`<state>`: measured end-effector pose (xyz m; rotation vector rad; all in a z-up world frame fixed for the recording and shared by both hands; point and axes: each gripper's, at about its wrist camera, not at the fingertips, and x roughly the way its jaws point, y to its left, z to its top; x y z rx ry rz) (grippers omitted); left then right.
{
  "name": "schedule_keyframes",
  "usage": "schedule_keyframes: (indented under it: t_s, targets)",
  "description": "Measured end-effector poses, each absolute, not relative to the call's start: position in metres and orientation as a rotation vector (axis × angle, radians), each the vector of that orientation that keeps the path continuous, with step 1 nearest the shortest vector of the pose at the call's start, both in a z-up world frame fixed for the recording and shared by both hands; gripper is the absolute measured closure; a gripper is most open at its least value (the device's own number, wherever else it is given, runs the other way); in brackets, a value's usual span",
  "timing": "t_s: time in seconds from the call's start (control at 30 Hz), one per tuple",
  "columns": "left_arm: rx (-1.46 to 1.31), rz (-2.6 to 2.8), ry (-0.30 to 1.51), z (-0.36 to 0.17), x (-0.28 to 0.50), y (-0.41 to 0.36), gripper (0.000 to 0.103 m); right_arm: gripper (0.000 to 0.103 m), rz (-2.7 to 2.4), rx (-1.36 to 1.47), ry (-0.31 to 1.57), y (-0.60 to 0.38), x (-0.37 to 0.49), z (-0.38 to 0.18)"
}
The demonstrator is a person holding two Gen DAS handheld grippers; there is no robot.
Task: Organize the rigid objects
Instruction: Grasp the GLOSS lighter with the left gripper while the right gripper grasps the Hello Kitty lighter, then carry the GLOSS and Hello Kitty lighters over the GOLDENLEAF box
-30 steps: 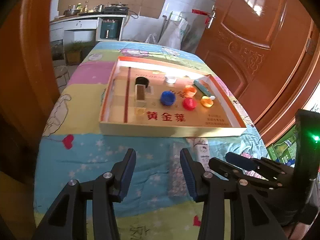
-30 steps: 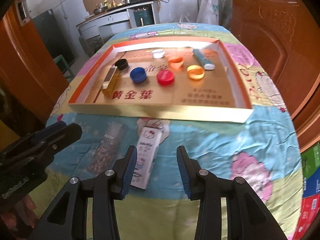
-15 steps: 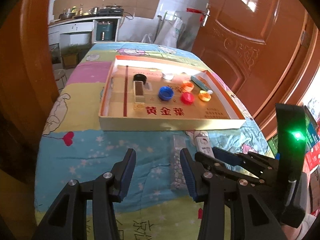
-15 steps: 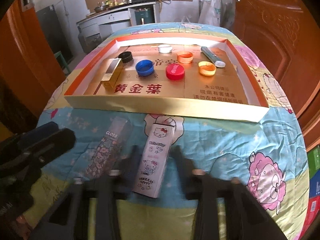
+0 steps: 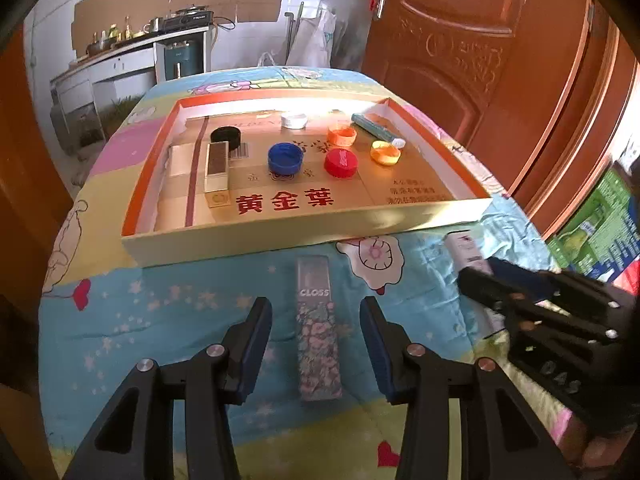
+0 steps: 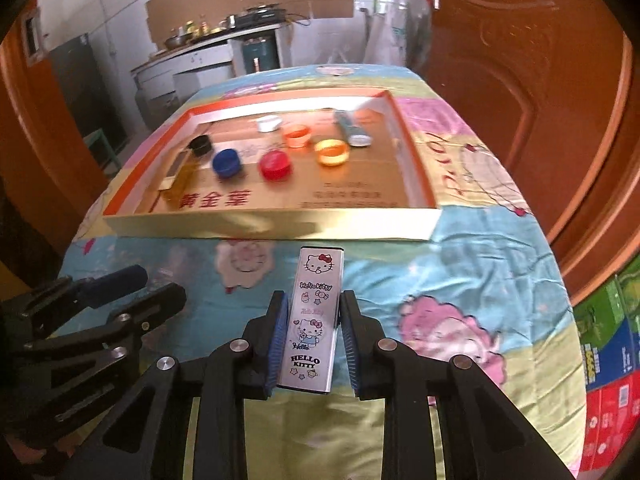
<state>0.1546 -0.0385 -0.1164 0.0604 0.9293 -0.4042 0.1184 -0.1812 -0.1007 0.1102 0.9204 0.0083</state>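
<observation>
A white Hello Kitty box (image 6: 313, 320) lies on the patterned cloth, and my right gripper (image 6: 312, 334) is closed on its sides. The box also shows in the left wrist view (image 5: 466, 254). A floral "GLOSS" box (image 5: 318, 326) lies on the cloth between the open jaws of my left gripper (image 5: 316, 338), which does not touch it. A shallow cardboard tray (image 5: 304, 236) behind them holds a gold box (image 5: 217, 170), several bottle caps such as a blue cap (image 5: 285, 157) and a red cap (image 5: 341, 162), and a teal tube (image 5: 378, 130).
The table is covered by a cartoon-print cloth (image 6: 460, 280). A brown wooden door (image 5: 500, 60) stands close on the right. Coloured cartons (image 6: 612, 360) are stacked on the floor at the right. A kitchen counter (image 5: 132, 48) is far behind.
My right gripper moved forward and closed on the Hello Kitty box. My left gripper moved right so the floral box now lies between its jaws.
</observation>
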Motion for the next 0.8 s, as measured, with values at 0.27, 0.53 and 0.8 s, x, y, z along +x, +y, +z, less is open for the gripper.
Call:
schedule_keyframes:
  t_s: [0.27, 0.53, 0.8]
  targets:
    - [0.05, -0.375, 0.927, -0.121, 0.154, -0.038, 0.082, 0.076, 0.01, 0.137, 0.922, -0.192, 0.116, -0.104]
    - [0.003, -0.377, 0.893, -0.104, 0.151, -0.032, 0.082, 0.076, 0.03, 0.142, 0.901, -0.19, 0.114, -0.096]
    - [-0.033, -0.376, 0.848, -0.079, 0.152, -0.027, 0.082, 0.076, 0.039, 0.139, 0.864, -0.19, 0.115, -0.08]
